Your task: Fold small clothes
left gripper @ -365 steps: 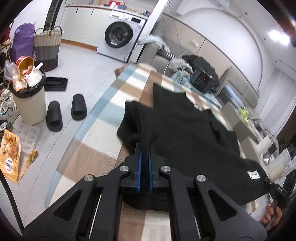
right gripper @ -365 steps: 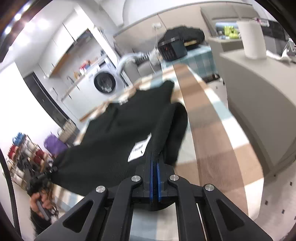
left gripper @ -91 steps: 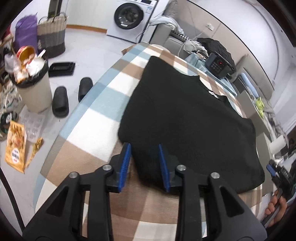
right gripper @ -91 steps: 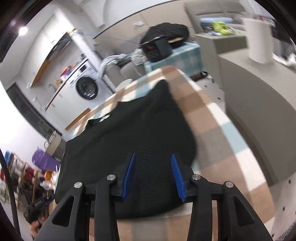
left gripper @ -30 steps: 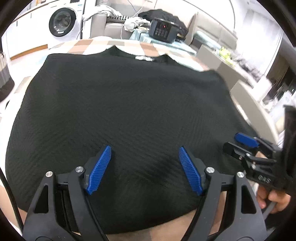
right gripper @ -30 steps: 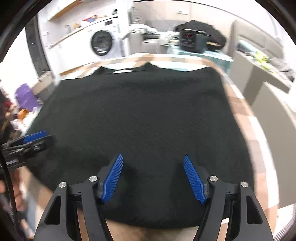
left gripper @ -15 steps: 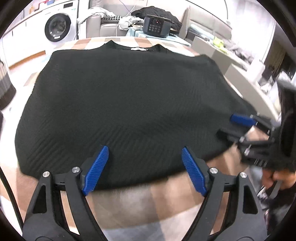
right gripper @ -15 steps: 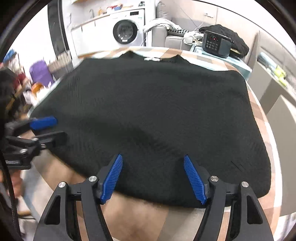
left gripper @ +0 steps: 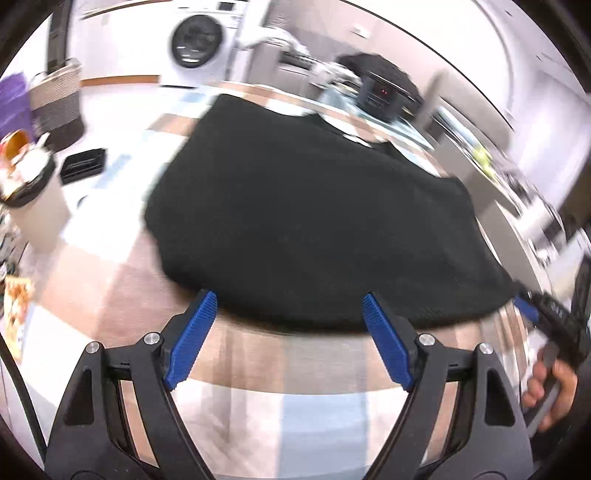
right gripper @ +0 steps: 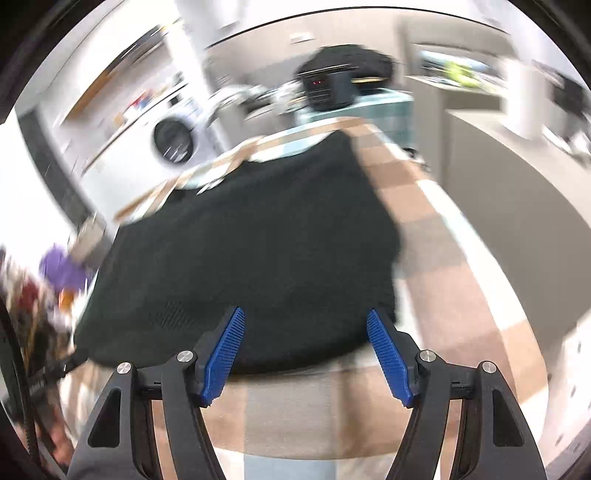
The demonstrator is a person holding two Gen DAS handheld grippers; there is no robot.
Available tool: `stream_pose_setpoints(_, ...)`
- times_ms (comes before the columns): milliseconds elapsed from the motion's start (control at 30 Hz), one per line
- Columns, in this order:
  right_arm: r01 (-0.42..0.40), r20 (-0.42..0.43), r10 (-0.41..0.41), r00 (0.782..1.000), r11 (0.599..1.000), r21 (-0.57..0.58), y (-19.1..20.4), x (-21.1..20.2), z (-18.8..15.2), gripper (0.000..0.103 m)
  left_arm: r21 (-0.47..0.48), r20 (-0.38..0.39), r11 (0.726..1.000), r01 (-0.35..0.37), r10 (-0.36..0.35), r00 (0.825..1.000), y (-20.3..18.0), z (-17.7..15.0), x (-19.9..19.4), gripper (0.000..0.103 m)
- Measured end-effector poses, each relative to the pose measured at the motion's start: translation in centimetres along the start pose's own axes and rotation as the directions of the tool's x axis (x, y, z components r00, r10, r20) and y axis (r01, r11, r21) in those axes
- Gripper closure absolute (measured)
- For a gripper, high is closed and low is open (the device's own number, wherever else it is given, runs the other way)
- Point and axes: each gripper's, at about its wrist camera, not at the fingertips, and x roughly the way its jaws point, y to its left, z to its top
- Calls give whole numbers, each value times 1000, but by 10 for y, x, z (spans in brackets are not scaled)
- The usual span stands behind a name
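Both wide-open grippers have backed off the flat black sweater (left gripper: 314,221).

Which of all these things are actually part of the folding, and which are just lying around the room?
Part of the job:
- black knit top
- checked table cover under it
- left gripper, fingers open
- right gripper, fingers open

Just lying about:
- washing machine
- full bin
- black appliance with red lights
- woven basket
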Motion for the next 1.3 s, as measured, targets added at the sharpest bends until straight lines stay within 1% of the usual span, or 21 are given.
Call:
stream_pose_setpoints(67,2,-2,-2,1000,996,84,-13,0,-2,32,-64,12,998,-20,21,1000,18,1,-5,24)
stream_pose_setpoints(133,-2,-18,5,1000,992,123,-19,7,-1,32,-116,16,993,-32,34,999,32,1,-8,24)
stream_pose_setpoints(200,-21,-25,25,999,989,146,-22,12,-2,36,-174,19,984,-40,44,999,47,1,-11,24)
stream_pose_setpoints(267,-37,-12,39,999,989,143,-21,14,-2,48,-204,22,978,-49,55,998,55,-1,-11,24)
stream_pose_setpoints(300,-23,-5,24,1000,992,128,-18,16,-2,53,-210,23,976,-52,58,998,57,-2,-10,24)
stream_pose_setpoints(367,5,-8,-4,1000,996,91,-11,20,-2,74,-220,18,974,-54,59,998,60,-4,-9,24)
stream_pose_setpoints(467,7,1,-7,1000,996,87,-8,20,0,87,-227,12,973,-48,52,999,62,-6,-9,24)
stream_pose_setpoints(533,21,14,-23,1000,996,91,-12,13,0,89,-223,9,974,-37,40,999,60,-6,-6,24)
stream_pose_setpoints(600,66,-1,-66,998,994,91,-15,11,-2,89,-222,4,975,-19,20,1000,59,-2,-1,24)
stream_pose_setpoints(700,84,-13,-84,996,994,73,-13,8,-1,84,-180,-6,984,0,-1,1000,54,5,10,24)
stream_pose_setpoints(767,80,19,-82,996,993,82,-10,0,2,73,-159,-5,987,-2,2,1000,50,11,20,24)
stream_pose_setpoints(800,82,34,-85,996,993,79,-8,-4,4,71,-157,-6,988,-5,4,1000,47,14,26,24)
stream_pose_setpoints(867,62,77,-68,995,996,71,-3,-14,6,61,-160,4,987,2,-1,1000,46,21,35,24)
stream_pose_setpoints(1000,40,123,-41,992,999,14,17,-26,9,58,-157,27,987,-28,32,999,40,37,54,24)
stream_pose_setpoints(1033,36,128,-35,991,999,-6,24,-26,10,55,-163,32,986,-37,43,999,39,40,58,24)
stream_pose_setpoints(1100,25,132,-19,991,999,-41,36,-24,12,53,-175,41,982,-65,73,996,39,50,68,36)
stream_pose_setpoints(1167,2,122,8,992,997,-78,51,-18,15,53,-184,42,980,-78,87,995,40,58,78,73)
stream_pose_setpoints(1200,5,122,8,992,995,-103,60,-16,17,53,-194,42,980,-43,52,998,40,61,83,79)
stream_pose_setpoints(1233,4,126,11,992,993,-118,67,-14,20,53,-202,49,979,-26,36,998,40,62,83,84)
stream_pose_setpoints(1267,-6,131,24,991,991,-134,74,-14,22,52,-203,69,979,-14,29,997,39,63,80,88)
stream_pose_setpoints(1300,-10,134,29,991,990,-141,78,-13,23,52,-194,79,981,-6,22,997,38,62,77,88)
